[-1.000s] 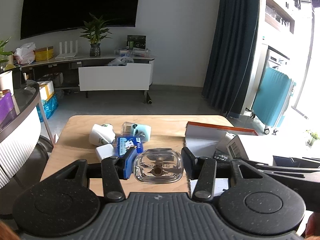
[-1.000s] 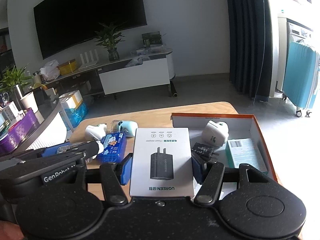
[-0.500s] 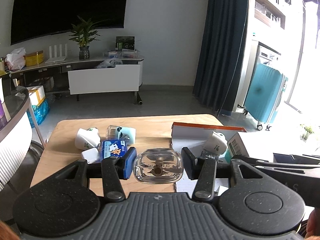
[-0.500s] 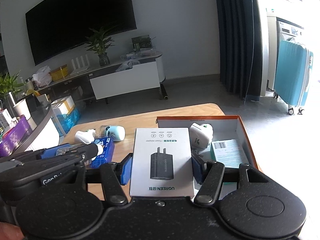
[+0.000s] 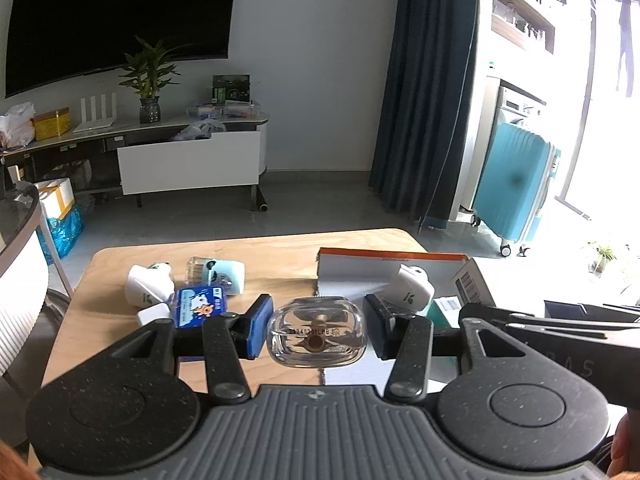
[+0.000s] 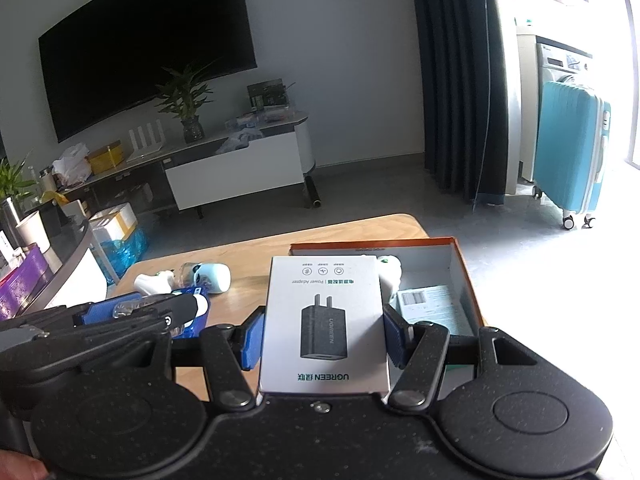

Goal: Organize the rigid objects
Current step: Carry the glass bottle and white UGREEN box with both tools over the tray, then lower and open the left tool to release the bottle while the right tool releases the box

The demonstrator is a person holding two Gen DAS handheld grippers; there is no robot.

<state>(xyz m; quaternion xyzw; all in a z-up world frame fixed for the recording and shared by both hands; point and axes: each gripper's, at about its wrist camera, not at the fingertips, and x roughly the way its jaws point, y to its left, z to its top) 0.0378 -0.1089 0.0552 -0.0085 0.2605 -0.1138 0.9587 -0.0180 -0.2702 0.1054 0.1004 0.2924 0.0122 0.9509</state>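
Note:
My left gripper (image 5: 318, 328) is shut on a clear glass bottle (image 5: 316, 334), held above the wooden table (image 5: 280, 248) at the left edge of an orange-rimmed open box (image 5: 392, 258). My right gripper (image 6: 324, 334) is shut on a white power adapter carton (image 6: 324, 320), held over the near left part of the same orange-rimmed box (image 6: 460, 264). Inside the box lie a white plug adapter (image 5: 412, 290) and a teal carton (image 6: 432, 304). The left gripper with the bottle also shows in the right wrist view, at the left.
On the table's left part lie a white adapter (image 5: 146, 284), a pale blue gadget (image 5: 224, 274), a blue card pack (image 5: 200, 306) and a small white cube (image 5: 154, 314). Beyond the table are a TV cabinet (image 5: 188, 164), a dark curtain (image 5: 432, 100) and a teal suitcase (image 5: 516, 192).
Both grippers have shifted a little to the right with their loads, so the table and the orange-rimmed box have slid left in both views. Both grips are unchanged.

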